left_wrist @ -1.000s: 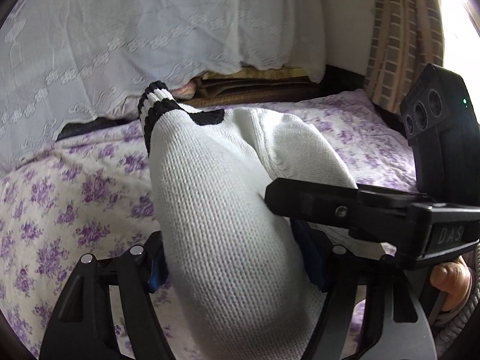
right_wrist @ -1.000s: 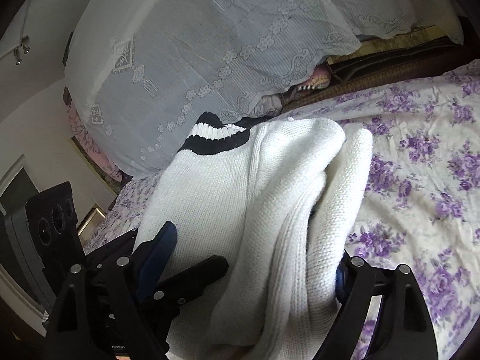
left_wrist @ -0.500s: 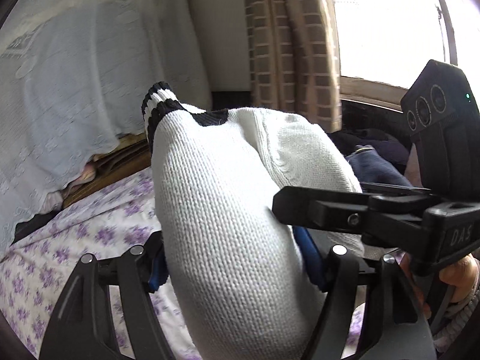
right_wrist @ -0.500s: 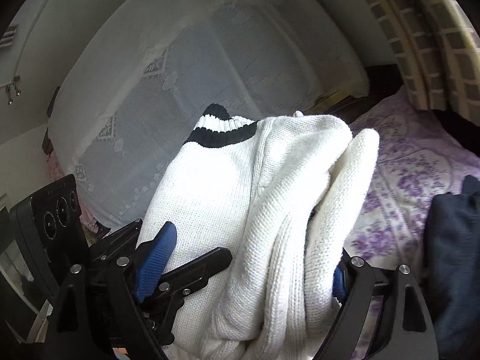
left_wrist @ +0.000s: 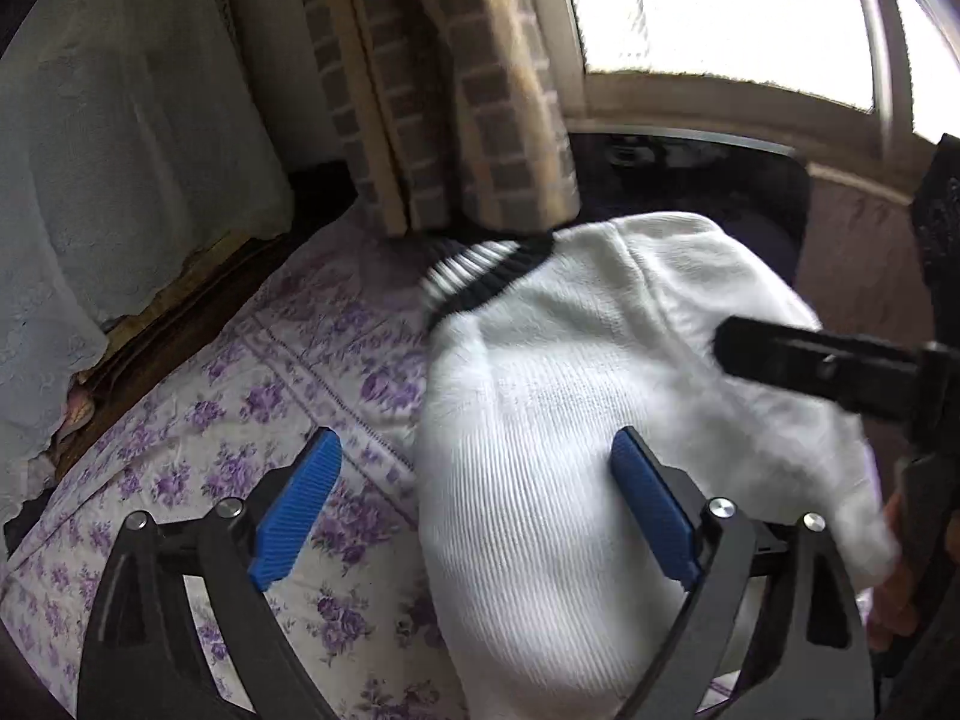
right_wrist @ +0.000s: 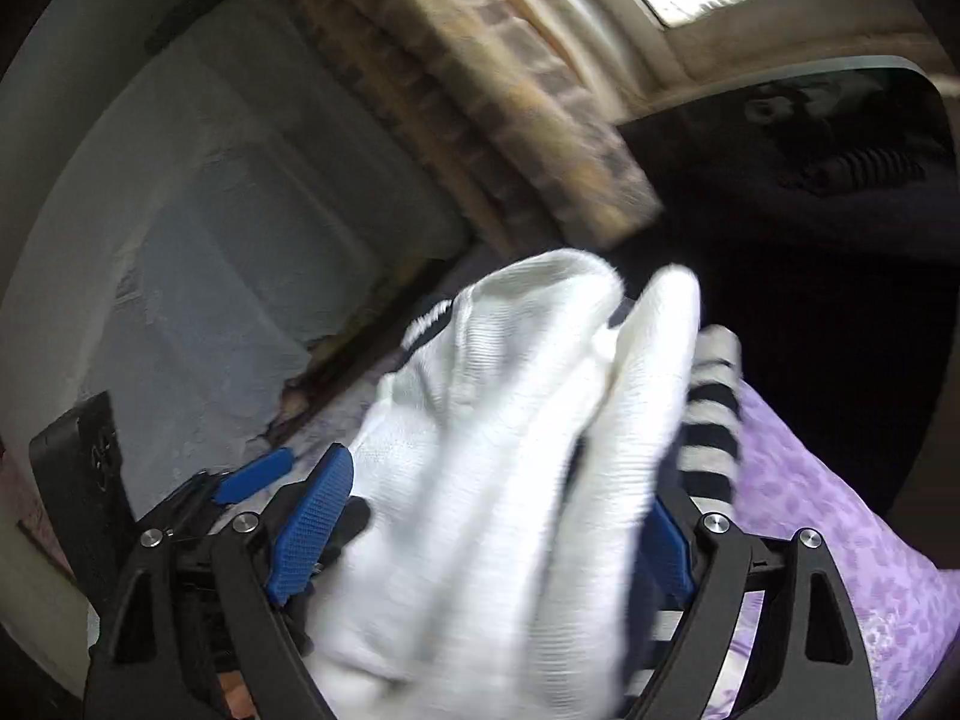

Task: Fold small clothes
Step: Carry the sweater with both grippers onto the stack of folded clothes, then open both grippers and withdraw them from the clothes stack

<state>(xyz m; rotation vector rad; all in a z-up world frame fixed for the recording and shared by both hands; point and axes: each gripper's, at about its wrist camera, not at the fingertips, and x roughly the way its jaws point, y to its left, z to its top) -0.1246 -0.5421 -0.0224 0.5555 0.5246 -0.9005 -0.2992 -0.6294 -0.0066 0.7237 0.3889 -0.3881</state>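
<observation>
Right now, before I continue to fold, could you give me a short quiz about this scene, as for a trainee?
1. True or false: the left gripper is shut on the white sweater.
2. Which pattern does the bedsheet have? A: purple flowers. B: red stripes. C: plain green.
3. Fill in: the ribbed band at the sweater's edge is striped black and ____.

Key: 1 false, its blue pads stand wide apart; 2 A; 3 white.
</observation>
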